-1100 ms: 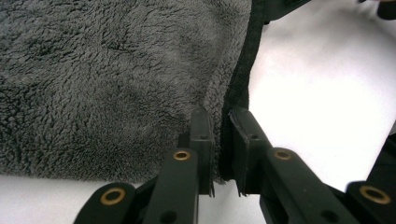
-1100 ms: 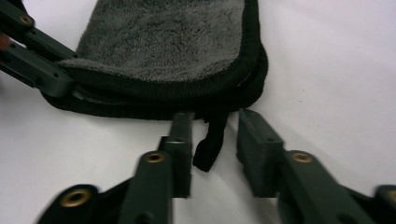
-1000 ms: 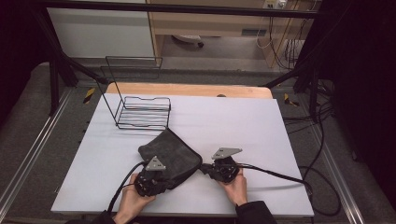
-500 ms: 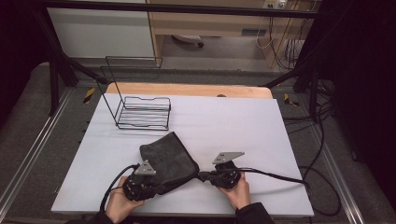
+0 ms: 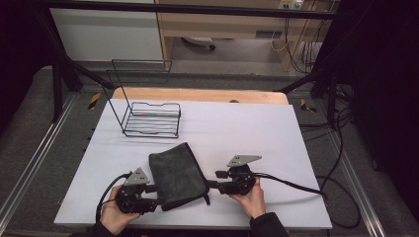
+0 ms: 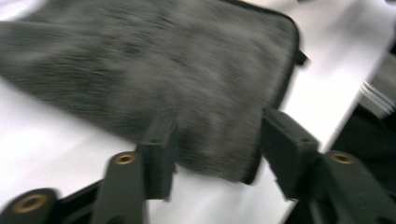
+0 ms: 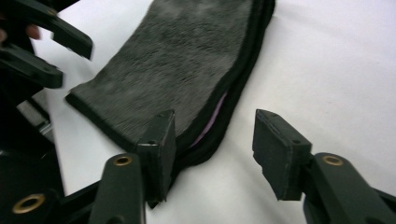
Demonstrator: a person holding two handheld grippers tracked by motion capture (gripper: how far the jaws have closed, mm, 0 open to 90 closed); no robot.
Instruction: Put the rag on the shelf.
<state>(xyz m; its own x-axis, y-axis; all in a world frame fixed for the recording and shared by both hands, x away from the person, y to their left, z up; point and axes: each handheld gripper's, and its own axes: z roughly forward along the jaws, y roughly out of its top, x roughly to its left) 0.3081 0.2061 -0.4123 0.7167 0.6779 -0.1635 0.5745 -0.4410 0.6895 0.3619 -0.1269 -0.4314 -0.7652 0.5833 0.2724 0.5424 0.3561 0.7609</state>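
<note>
Folded towel [image 5: 177, 174] — dark grey, plush nap, black bound edge; now flat on the white table [image 5: 257, 128], earlier bunched and raised. Left gripper [image 5: 150, 189] and right gripper [image 5: 211, 183] — jaws just opened, flanking the towel, pads off the cloth. Black wire rack [image 5: 148, 116] unchanged.

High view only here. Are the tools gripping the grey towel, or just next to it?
Observer: Not gripping. The left tool has just been opening. A corner of the folded towel lies between its jaws, unpinched.
Operator: Right one?
Observer: The right tool has just been opening too. The towel's folded edge sits between its jaws, close beside one pad, not pressed.
Operator: Anything in the fold?
Observer: A thin pink strip shows between the layers at that edge.
</note>
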